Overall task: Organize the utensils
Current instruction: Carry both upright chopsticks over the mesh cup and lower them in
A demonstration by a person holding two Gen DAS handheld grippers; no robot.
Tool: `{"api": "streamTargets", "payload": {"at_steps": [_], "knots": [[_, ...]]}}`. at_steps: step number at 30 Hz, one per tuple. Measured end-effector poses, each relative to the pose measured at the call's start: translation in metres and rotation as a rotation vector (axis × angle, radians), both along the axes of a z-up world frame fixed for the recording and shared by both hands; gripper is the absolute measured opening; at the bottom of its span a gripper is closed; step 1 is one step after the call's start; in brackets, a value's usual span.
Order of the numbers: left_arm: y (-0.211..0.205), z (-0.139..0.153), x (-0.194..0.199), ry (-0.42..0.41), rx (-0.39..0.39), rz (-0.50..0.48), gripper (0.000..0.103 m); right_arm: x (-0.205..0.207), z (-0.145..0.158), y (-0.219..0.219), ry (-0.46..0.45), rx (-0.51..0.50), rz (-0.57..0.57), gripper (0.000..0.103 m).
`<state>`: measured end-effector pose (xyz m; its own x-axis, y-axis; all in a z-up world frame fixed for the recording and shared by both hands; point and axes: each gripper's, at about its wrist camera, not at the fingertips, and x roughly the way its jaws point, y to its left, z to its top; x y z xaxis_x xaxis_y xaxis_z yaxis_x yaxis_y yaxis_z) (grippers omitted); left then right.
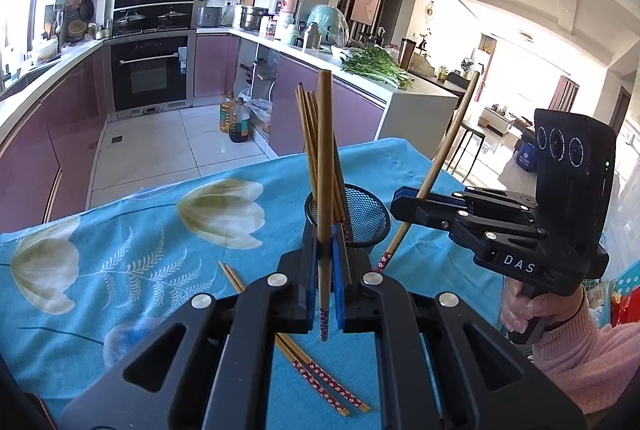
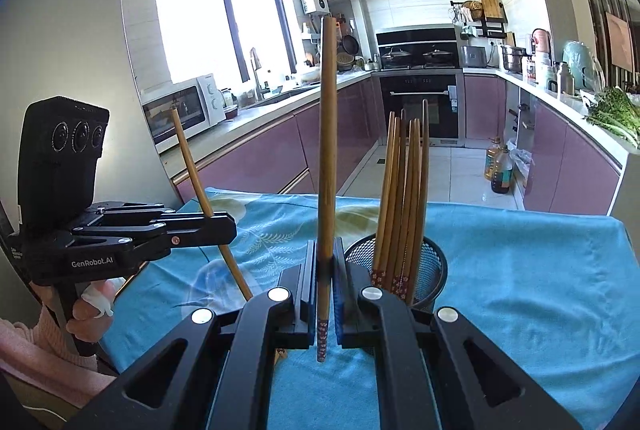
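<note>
The left gripper (image 1: 325, 250) is clenched on one chopstick (image 1: 325, 166), held nearly upright with its patterned end hanging below the pads. The right gripper (image 2: 326, 262) is clamped on a second chopstick (image 2: 327, 134) the same way; from the left wrist view that stick leans away from the cup.

The mesh cup (image 1: 360, 218) stands on the blue flowered cloth (image 1: 140, 230) and is the landmark here. Several chopsticks (image 2: 404, 190) already stand bunched inside it, patterned ends down, filling the side nearer the left gripper. The left gripper sits just in front of the cup, the right just beside it. Two loose chopsticks (image 1: 316, 376) lie on the cloth in front of the cup, under the left gripper. Beyond the cup are kitchen counters and an oven (image 1: 150, 70).
</note>
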<state>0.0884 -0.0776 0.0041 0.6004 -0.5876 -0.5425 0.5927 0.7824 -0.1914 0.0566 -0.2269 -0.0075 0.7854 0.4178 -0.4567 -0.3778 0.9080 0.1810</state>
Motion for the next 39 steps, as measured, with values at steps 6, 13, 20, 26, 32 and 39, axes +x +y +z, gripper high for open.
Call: {"api": "streamTargets", "payload": {"at_steps": [6,13,20,26,32,39], "knots": [[-0.005,0.014,-0.001,-0.028,-0.020,-0.021,0.007,-0.001,0.010,-0.008,-0.032,-0.006,-0.019,0.006],[-0.013,0.029,0.001,-0.052,-0.046,-0.044,0.007,-0.001,0.023,-0.018,-0.065,-0.009,-0.038,0.006],[-0.020,0.047,0.005,-0.084,-0.068,-0.055,0.007,0.000,0.035,-0.023,-0.106,-0.022,-0.040,0.006],[-0.027,0.063,0.009,-0.122,-0.084,-0.056,0.007,0.006,0.044,-0.024,-0.130,-0.029,-0.045,0.006],[-0.039,0.071,0.016,-0.148,-0.089,-0.058,0.007,0.014,0.045,-0.021,-0.138,-0.035,-0.051,0.006],[-0.050,0.061,0.024,-0.125,-0.062,-0.056,0.007,0.027,0.037,-0.022,-0.111,-0.039,-0.060,0.006]]}}
